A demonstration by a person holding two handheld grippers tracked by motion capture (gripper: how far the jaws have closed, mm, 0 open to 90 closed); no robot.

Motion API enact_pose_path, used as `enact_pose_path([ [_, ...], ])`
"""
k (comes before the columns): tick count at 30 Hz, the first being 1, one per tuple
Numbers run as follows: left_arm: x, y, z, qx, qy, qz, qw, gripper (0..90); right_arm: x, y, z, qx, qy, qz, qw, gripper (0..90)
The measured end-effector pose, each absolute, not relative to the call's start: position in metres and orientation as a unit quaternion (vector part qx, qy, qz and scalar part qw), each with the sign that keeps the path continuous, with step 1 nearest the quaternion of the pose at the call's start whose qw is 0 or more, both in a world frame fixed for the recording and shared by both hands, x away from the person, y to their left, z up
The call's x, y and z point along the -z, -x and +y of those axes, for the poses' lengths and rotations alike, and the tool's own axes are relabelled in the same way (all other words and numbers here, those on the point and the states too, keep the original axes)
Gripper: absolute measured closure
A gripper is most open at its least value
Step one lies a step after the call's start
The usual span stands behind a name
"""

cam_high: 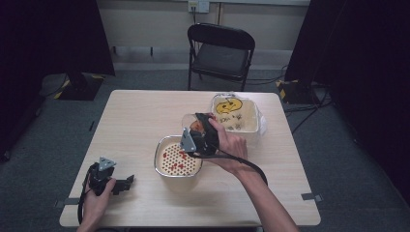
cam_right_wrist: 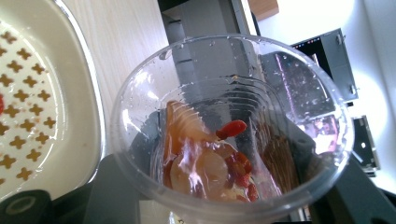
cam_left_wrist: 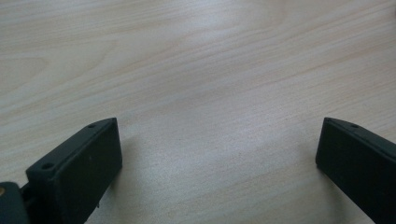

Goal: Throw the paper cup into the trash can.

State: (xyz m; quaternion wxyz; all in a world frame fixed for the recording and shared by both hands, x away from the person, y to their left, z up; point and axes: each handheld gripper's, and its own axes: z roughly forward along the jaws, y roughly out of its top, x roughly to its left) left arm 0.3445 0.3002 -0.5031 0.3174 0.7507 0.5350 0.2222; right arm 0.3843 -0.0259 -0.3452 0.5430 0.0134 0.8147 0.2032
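The right gripper [cam_high: 197,126] is clamped on a clear plastic cup [cam_right_wrist: 231,130] holding pale slices and red berries, tipped just beyond the far right rim of the strainer bowl [cam_high: 159,162], which sits mid-desk with red bits on its perforated floor. A white container [cam_high: 251,121] stands just behind and to the right of the bowl, close to the desk's [cam_high: 135,121] far right edge. Well to the bowl's left, near the front edge, the left gripper [cam_high: 123,184] rests on bare wood with its jaws spread wide and empty.

Pale wooden table [cam_high: 145,116] standing on grey carpet [cam_high: 43,145]; black folding chair [cam_high: 220,50] sitting at far side; dark curtains [cam_high: 53,34] hanging left and right; cream wall [cam_high: 145,21] running behind.
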Motion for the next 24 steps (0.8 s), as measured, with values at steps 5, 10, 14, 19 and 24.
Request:
enact_pose_path([
  [5, 0.503, -0.344, 0.300, -0.222, -0.751, 0.535, 0.317, 0.0, 0.357, -0.379, -0.017, -0.144, 0.034, 0.806, 0.574, 46.4],
  [10, 0.503, -0.344, 0.300, -0.222, -0.751, 0.535, 0.317, 0.0, 0.364, -0.375, -0.009, -0.097, 0.079, 0.792, 0.598, 46.9],
  [14, 0.503, -0.344, 0.300, -0.222, -0.751, 0.535, 0.317, 0.0, 0.369, -0.372, -0.008, -0.077, 0.089, 0.790, 0.602, 47.1],
  [19, 0.503, -0.344, 0.300, -0.222, -0.751, 0.535, 0.317, 0.0, 0.372, -0.368, -0.005, -0.045, 0.121, 0.774, 0.620, 47.4],
  [24, 0.503, -0.344, 0.300, -0.222, -0.751, 0.535, 0.317, 0.0, 0.373, -0.366, -0.004, -0.008, 0.159, 0.746, 0.646, 47.5],
])
